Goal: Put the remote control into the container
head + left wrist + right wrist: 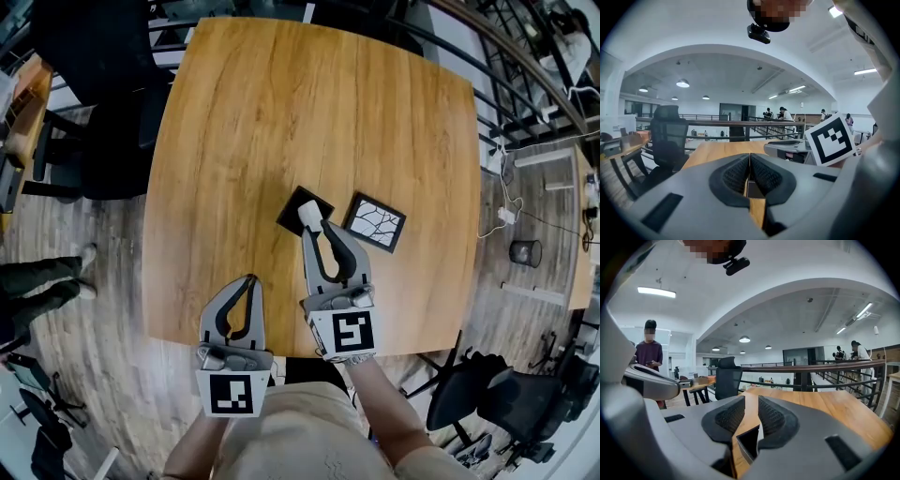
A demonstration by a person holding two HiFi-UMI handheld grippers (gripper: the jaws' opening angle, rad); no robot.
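The white remote control (307, 215) stands on end in the small black square container (292, 208) at the middle of the wooden table (281, 112). My right gripper (313, 228) reaches to it from the near side, its tips right at the remote. In the right gripper view the jaws of the right gripper (751, 411) stand a little apart with bare wood between them; the black container (746, 442) and a pale strip of the remote (760, 437) show low in the gap. My left gripper (248, 280) is shut and empty above the table's near edge, its pads (738, 174) pressed together.
A black-framed lid with a white cracked pattern (375, 222) lies just right of the container. Office chairs (112, 141) stand at the table's left and far sides. A person's legs (42, 281) show on the floor at the left. A railing (811, 367) runs behind the table.
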